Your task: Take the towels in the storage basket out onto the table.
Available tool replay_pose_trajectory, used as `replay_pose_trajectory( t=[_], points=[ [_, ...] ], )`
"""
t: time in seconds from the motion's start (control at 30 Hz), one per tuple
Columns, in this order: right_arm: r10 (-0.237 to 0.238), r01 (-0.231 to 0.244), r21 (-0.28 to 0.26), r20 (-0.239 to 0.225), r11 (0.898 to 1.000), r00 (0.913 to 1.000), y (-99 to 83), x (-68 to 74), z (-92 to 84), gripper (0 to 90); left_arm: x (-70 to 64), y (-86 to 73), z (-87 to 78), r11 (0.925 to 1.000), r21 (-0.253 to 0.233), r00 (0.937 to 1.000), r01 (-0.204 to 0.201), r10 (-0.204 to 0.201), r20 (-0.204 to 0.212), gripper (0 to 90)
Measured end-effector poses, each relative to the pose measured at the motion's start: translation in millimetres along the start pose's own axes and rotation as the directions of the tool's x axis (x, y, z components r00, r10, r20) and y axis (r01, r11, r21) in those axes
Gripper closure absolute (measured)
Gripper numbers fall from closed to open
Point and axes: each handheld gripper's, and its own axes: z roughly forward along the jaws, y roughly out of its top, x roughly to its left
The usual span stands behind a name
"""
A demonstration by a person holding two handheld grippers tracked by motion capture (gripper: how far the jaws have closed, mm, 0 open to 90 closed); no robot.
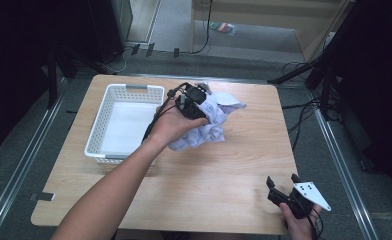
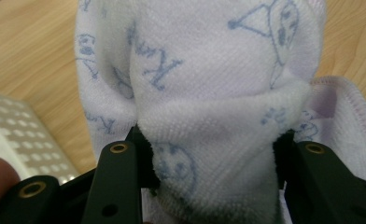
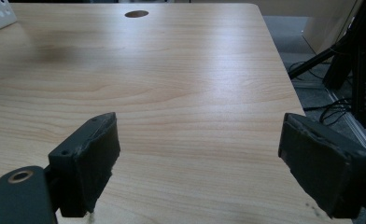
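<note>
While the left gripper (image 2: 209,154) is clamping the white towel (image 2: 204,74) beside the basket (image 1: 115,91), cloth is bunching between its jaws. The right gripper (image 3: 197,161) is resting on the table (image 3: 181,70), jaws apart.

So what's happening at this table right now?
A person's left gripper is shut on a bunched white printed cloth, beside the white basket. The right gripper rests near the table's front right corner, its jaws open and holding nothing.

Towel (image 2: 209,93) edges beyond the left claw view
</note>
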Motion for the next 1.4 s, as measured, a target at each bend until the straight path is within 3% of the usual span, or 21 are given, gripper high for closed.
replay_pose_trajectory(
  t=[0.33,0.53,0.67,0.73,0.83,0.93,1.13,1.4],
  points=[
    [-0.004,0.004,-0.006,-0.003,1.000,1.0000,0.0,-0.5,0.0,12.7,-14.1,-5.1,40.8,0.9987,0.051,0.9994,0.000,-0.002,0.034,53.0],
    [-0.003,0.003,-0.005,-0.005,1.000,1.0000,-0.1,-0.5,-0.1,12.7,-16.6,-12.3,62.2,0.9973,0.063,0.9962,0.039,-0.044,0.076,50.5],
    [-0.002,0.002,-0.006,-0.005,1.000,1.0000,-0.1,-0.6,0.0,12.7,-21.1,-17.4,73.9,0.9951,0.094,0.9963,0.032,-0.040,0.077,44.3],
    [-0.002,0.002,-0.006,-0.005,1.000,1.0000,-0.1,-0.6,-0.1,12.7,-23.6,-19.6,77.4,0.9948,0.092,0.9948,0.044,-0.052,0.087,36.2],
    [-0.003,0.003,-0.008,-0.006,1.000,1.0000,-0.1,-0.8,0.0,12.7,-24.8,-19.5,75.0,0.9959,0.075,0.9957,0.050,-0.056,0.074,18.1],
    [-0.002,0.002,-0.009,-0.009,1.000,1.0000,-0.1,-0.9,-0.1,12.7,-24.1,-18.8,70.5,0.9930,0.108,0.9944,0.047,-0.057,0.089,1.7],
    [0.000,0.000,-0.008,-0.008,1.000,1.0000,-0.1,-0.5,-0.1,12.7,-18.4,-23.7,54.0,0.9963,0.068,0.9950,0.051,-0.057,0.082,0.0],
    [-0.003,0.003,-0.006,-0.007,1.000,1.0000,-0.1,-0.5,0.0,12.7,2.4,-35.5,26.8,0.9959,-0.009,0.9935,0.090,-0.089,0.070,0.0]
  ],
)
